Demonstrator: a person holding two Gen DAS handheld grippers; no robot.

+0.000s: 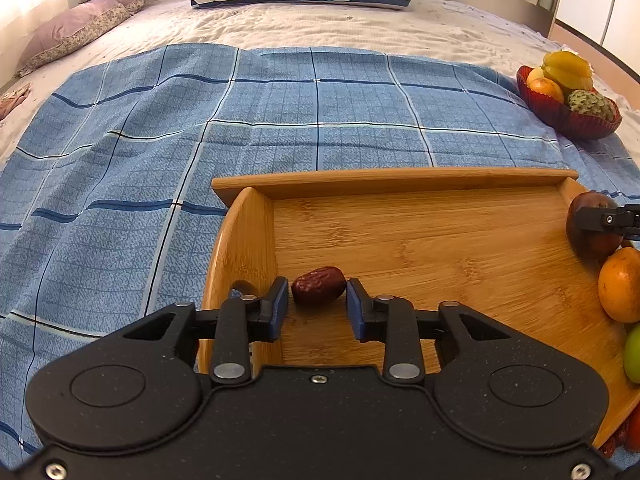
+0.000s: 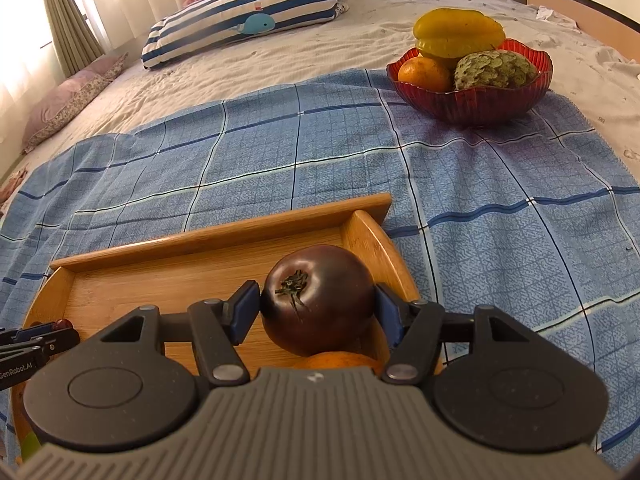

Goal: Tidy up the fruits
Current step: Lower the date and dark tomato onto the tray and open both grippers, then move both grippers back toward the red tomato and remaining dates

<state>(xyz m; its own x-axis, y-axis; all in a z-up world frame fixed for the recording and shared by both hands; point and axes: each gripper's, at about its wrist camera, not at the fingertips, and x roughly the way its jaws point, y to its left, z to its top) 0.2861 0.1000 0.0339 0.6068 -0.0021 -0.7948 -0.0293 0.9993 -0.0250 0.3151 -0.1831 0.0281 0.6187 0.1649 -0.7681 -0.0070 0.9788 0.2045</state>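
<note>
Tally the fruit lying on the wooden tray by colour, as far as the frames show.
dark red date: 1
dark purple fruit: 1
orange fruit: 1
green fruit: 1
Total: 4. The reddish bits at the lower right edge of the left wrist view are unclear and not counted.

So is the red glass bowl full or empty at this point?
Full: the red glass bowl holds a starfruit, an orange and a scaly green custard apple, heaped above its rim.
</note>
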